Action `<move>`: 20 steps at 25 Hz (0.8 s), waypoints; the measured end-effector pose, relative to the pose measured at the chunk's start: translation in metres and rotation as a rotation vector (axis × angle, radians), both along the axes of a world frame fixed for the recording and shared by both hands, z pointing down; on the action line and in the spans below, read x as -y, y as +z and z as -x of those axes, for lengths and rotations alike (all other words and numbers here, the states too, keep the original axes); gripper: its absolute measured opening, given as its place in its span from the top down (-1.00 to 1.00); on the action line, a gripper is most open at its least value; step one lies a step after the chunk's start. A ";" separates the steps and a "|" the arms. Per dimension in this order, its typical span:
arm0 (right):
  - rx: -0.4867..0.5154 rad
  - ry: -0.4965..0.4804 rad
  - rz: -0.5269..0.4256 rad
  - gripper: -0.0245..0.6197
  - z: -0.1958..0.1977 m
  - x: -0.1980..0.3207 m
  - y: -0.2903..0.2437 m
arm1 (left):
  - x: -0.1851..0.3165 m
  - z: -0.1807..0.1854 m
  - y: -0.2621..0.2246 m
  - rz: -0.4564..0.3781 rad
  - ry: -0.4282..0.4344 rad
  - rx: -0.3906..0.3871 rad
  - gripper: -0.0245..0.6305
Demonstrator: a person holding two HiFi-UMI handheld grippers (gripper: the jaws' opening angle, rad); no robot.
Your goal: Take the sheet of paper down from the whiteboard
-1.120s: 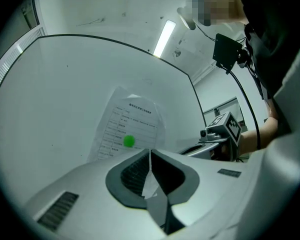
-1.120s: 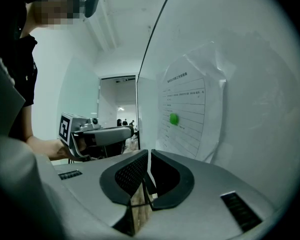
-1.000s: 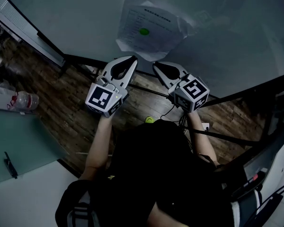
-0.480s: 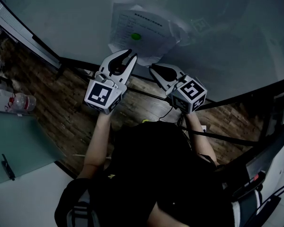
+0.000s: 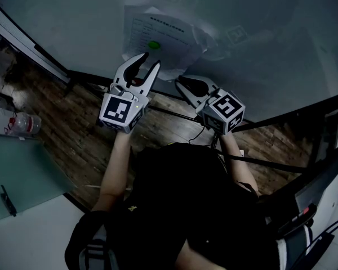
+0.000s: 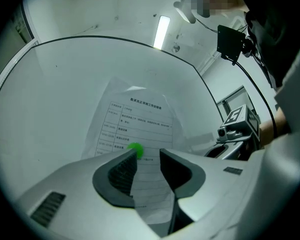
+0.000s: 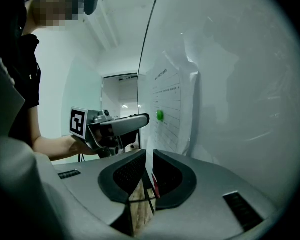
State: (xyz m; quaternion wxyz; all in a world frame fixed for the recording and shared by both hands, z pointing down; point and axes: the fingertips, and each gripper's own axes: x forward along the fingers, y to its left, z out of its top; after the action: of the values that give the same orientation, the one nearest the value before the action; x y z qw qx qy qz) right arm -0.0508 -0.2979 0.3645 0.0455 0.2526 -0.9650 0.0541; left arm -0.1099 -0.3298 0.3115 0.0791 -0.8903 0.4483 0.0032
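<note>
The left gripper (image 6: 147, 153) has its jaws spread well apart, having just been opening; nothing is pinched between them; the lower part of the sheet of paper (image 6: 137, 119) shows through the gap, just beyond the tips, and I cannot tell whether the tips touch it; the round green magnet (image 6: 135, 149) sits on the sheet right at the tip of the left-hand jaw.

The right gripper (image 7: 149, 152) has its jaws only narrowly parted, and they too have just been opening; the sheet's lower edge runs down into the slim gap between them, seen edge-on; the pads do not visibly press on it.

The sheet hangs on the whiteboard (image 5: 73, 16), ahead of both pairs of jaws, its lower part rumpled and standing off the board near the right gripper.

Counted: two grippers, one sheet, one green magnet, one whiteboard.
</note>
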 end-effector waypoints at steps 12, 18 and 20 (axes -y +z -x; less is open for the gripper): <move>0.002 0.014 0.001 0.69 -0.014 0.005 0.002 | 0.022 -0.003 -0.011 -0.049 -0.083 0.045 0.38; 0.009 0.024 -0.001 0.68 -0.020 0.009 0.001 | 0.031 -0.002 -0.011 -0.048 -0.105 0.066 0.34; 0.007 0.031 -0.001 0.68 -0.023 0.011 0.001 | 0.034 -0.005 -0.011 -0.057 -0.103 0.075 0.34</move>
State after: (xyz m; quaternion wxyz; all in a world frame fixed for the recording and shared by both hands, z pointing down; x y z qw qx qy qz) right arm -0.0279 -0.3086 0.3655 0.0409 0.2673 -0.9612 0.0551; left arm -0.1053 -0.3634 0.3006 0.1213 -0.8629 0.4901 -0.0217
